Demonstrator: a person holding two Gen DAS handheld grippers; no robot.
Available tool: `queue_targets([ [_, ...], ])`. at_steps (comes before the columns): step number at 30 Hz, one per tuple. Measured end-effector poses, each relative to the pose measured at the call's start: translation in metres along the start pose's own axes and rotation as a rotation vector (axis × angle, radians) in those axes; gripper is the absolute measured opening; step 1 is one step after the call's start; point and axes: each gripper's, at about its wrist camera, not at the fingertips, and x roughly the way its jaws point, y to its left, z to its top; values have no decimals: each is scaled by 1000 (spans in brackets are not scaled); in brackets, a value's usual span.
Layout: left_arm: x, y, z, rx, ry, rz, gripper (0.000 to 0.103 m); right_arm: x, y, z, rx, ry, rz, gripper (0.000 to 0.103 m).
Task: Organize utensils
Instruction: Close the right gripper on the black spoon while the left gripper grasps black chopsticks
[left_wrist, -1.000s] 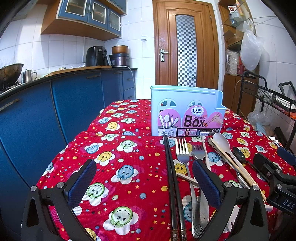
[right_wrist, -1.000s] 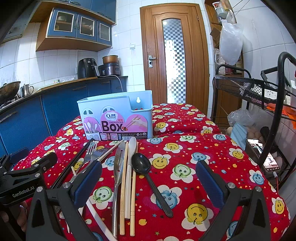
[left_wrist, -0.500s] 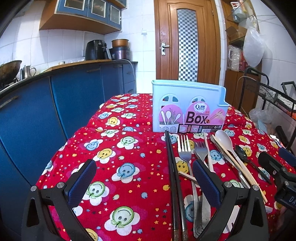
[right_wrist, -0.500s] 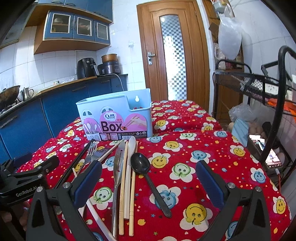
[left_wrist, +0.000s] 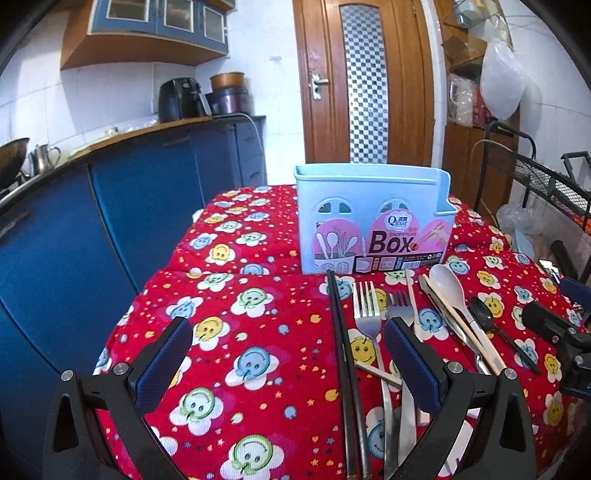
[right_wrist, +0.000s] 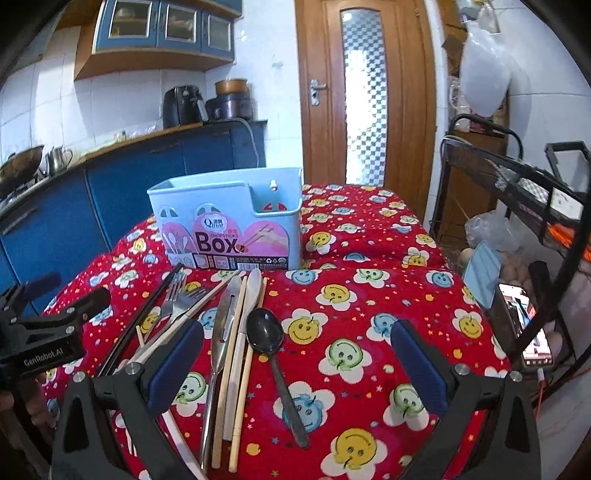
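Observation:
A light blue chopsticks box (left_wrist: 373, 218) (right_wrist: 229, 225) stands upright on the red smiley tablecloth (left_wrist: 236, 332). In front of it lie dark chopsticks (left_wrist: 341, 339) (right_wrist: 140, 321), two forks (left_wrist: 365, 317) (right_wrist: 173, 299), a white spoon (left_wrist: 448, 288) (right_wrist: 253, 288), a black spoon (left_wrist: 484, 312) (right_wrist: 264, 334), a knife (right_wrist: 223, 321) and wooden chopsticks (right_wrist: 240, 332). My left gripper (left_wrist: 288, 354) is open above the cloth, left of the forks, holding nothing. My right gripper (right_wrist: 295, 354) is open over the black spoon's handle, also empty.
Blue kitchen cabinets (left_wrist: 92, 229) run along the left. A wooden door (left_wrist: 364, 81) is behind the table. A black wire rack (right_wrist: 524, 192) and a phone (right_wrist: 532, 332) sit to the right of the table.
Both views have shifted slightly; the box and utensils sit lower in the frames than a second ago. Both grippers stay open and empty. The utensils have not moved.

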Motion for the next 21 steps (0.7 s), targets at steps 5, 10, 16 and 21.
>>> queue_targets([
  [5, 11, -1, 11, 12, 61, -48, 103, 14, -4, 11, -24, 87, 34, 100],
  [10, 28, -2, 15, 13, 147, -87, 93, 31, -5, 17, -43, 187, 75, 85],
  [16, 51, -4, 12, 21, 276, -124, 80, 46, -2, 20, -76, 293, 120, 67],
  [21, 64, -8, 11, 59, 355, -130, 72, 54, 2, 19, -132, 374, 126, 53],
])
